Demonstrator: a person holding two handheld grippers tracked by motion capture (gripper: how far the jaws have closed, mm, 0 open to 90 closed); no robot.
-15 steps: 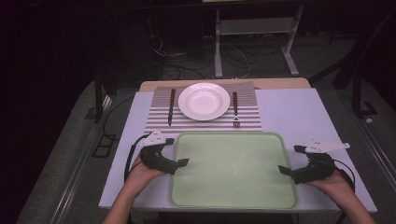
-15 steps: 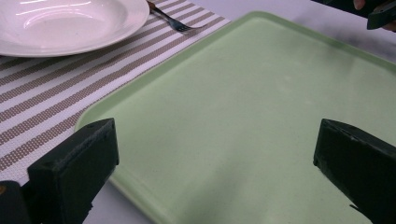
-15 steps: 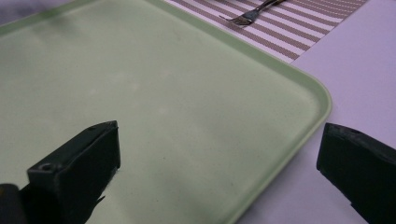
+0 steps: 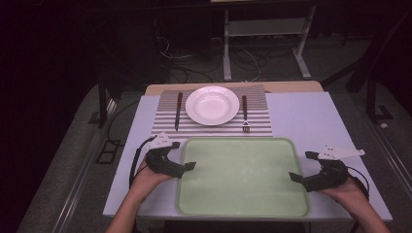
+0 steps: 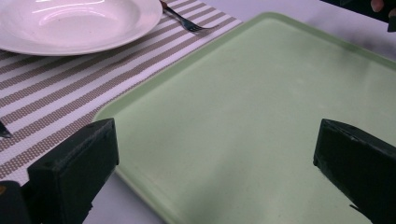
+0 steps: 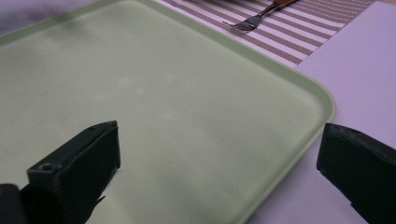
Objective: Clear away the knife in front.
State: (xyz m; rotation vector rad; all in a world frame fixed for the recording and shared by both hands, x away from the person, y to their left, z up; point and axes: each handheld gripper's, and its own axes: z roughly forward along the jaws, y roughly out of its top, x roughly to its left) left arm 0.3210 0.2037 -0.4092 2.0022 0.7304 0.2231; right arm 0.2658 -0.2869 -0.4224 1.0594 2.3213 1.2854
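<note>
1. High view: a pale green rectangular plastic tray [image 4: 243,177] lies flat at the near middle of the grey-topped bench [image 4: 301,116]. The left tongs [image 4: 187,167] sit at the tray's left edge, the right tongs [image 4: 295,177] at its right edge, each held in a person's hand and pointing inward. Beyond the tray, a brown-and-white striped placemat [image 4: 257,124] carries a round white ceramic plate [image 4: 212,105], with a dark-handled knife [image 4: 178,110] to its left and a wooden-handled metal fork [image 4: 245,113] to its right.

2. Left gripper view: the left tongs are released, jaws spread wide; one jaw sits over the tray's far-left corner, the other over the tray's surface. Plate, placemat and fork prongs lie beyond.

3. Right gripper view: the right tongs are released too, jaws wide apart, one over the tray, the other over the bare bench just past the tray's rim. The fork lies on the placemat farther off.
</note>
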